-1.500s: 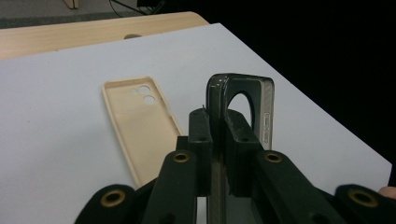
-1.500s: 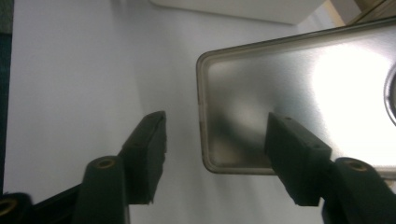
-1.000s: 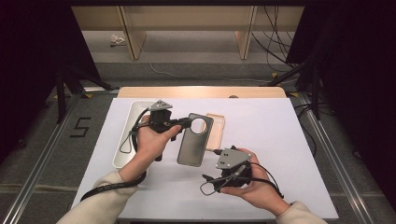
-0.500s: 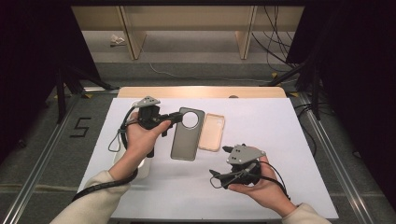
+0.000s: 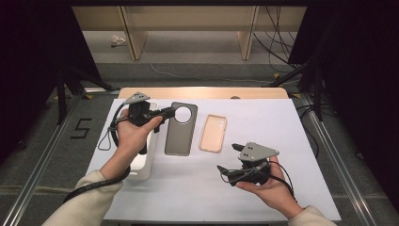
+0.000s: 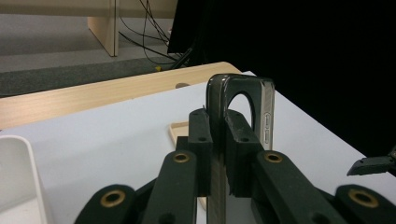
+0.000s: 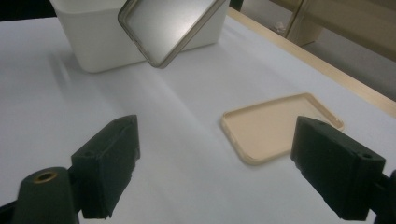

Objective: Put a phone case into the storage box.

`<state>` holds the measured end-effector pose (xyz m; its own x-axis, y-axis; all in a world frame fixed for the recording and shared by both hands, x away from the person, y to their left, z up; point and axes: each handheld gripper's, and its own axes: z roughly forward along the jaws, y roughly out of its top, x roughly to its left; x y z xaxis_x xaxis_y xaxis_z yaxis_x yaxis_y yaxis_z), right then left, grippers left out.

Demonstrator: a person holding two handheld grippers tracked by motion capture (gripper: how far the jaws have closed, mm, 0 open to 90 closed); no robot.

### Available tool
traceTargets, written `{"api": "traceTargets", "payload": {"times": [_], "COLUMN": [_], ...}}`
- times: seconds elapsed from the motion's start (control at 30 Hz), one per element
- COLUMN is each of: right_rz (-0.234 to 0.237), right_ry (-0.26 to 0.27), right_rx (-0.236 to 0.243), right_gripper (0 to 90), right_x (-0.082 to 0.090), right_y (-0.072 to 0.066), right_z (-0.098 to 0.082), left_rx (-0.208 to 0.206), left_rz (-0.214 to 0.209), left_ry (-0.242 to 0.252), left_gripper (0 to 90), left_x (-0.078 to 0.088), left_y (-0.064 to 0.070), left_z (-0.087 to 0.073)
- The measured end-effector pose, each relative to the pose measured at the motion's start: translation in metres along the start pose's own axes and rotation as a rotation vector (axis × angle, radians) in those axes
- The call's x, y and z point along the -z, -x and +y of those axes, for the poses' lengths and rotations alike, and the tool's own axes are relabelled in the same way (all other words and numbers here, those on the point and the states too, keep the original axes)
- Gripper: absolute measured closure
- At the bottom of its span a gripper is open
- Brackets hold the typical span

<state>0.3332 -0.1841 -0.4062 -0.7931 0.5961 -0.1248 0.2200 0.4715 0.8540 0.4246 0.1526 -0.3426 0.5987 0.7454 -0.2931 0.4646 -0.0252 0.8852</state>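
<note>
white-covered table [image 5: 282, 141], white bin [image 5: 143, 162] at left. grey phone case [image 5: 181, 129] lifted, clamped at its camera-hole end in left gripper [image 5: 164, 113], probably bound for the bin. tan phone case [image 5: 213, 133] flat on table, untouched. right gripper [image 5: 228, 162] wide open, empty.

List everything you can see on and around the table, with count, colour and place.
Grey phone case: one, dark grey with a round camera hole, lifted above the sheet, pinched at its top edge.
Beige phone case: one, lying flat right of the grey one.
White bin: one, on the sheet's left side.
White sheet: one, covering the table.
Wooden shelving: light wood, beyond the table.
Left claw: black, shut on the grey phone case.
Right claw: black, open, empty.
</note>
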Motion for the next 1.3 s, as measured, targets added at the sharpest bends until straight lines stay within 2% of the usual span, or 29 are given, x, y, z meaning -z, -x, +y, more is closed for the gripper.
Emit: {"api": "traceTargets", "payload": {"times": [0.17, 0.5, 0.83, 1.3], "right_rz": [-0.009, -0.030, -0.047, -0.073], "right_ry": [0.005, 0.012, 0.026, 0.038], "right_rx": [-0.012, -0.037, -0.076, -0.097], "right_gripper": [16.5, 16.5, 16.5, 16.5], "right_x": [0.003, 0.008, 0.011, 0.017], "right_y": [0.003, 0.008, 0.016, 0.027], "right_z": [-0.002, -0.006, -0.009, -0.014], "left_rx": [-0.008, -0.022, -0.016, -0.014], "left_rz": [-0.002, 0.024, 0.049, 0.081], "left_ry": [0.011, 0.034, 0.062, 0.082], "left_gripper": [82.0, 82.0, 82.0, 82.0], "left_x": [0.004, 0.014, 0.026, 0.036], "left_y": [-0.006, -0.020, -0.034, -0.050], "left_z": [0.004, 0.013, 0.021, 0.030]}}
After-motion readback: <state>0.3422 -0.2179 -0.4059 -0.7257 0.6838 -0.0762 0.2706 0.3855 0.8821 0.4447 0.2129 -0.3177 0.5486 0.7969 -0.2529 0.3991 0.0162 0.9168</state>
